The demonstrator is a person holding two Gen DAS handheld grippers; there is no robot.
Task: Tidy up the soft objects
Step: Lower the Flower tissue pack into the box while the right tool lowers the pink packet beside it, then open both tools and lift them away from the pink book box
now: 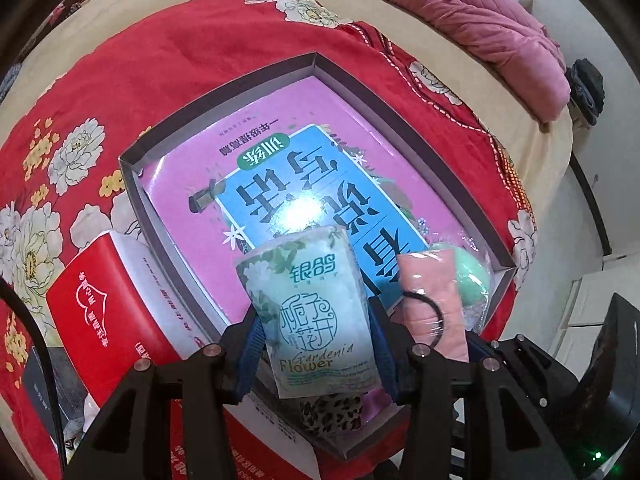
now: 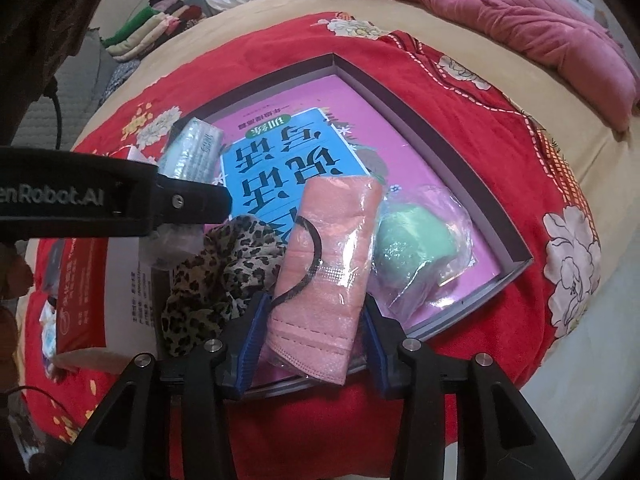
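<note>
My left gripper (image 1: 314, 344) is shut on a tissue pack (image 1: 308, 312) printed "Gardenia Flower", held over the near edge of a shallow grey box (image 1: 224, 84). My right gripper (image 2: 312, 340) is shut on a wrapped pink face mask (image 2: 324, 264), held over the box's near corner. The box (image 2: 432, 128) holds a pink and blue book (image 1: 280, 176). A leopard-print cloth (image 2: 220, 272) and a wrapped green soft object (image 2: 416, 244) lie at the box's near side. The left gripper's arm and tissue pack (image 2: 196, 152) show in the right wrist view.
The box sits on a red floral blanket (image 1: 160, 60) over a beige bed. A red and white carton (image 1: 104, 300) lies left of the box. A pink quilt (image 2: 500, 12) lies at the far right. Folded clothes (image 2: 156, 24) are stacked far left.
</note>
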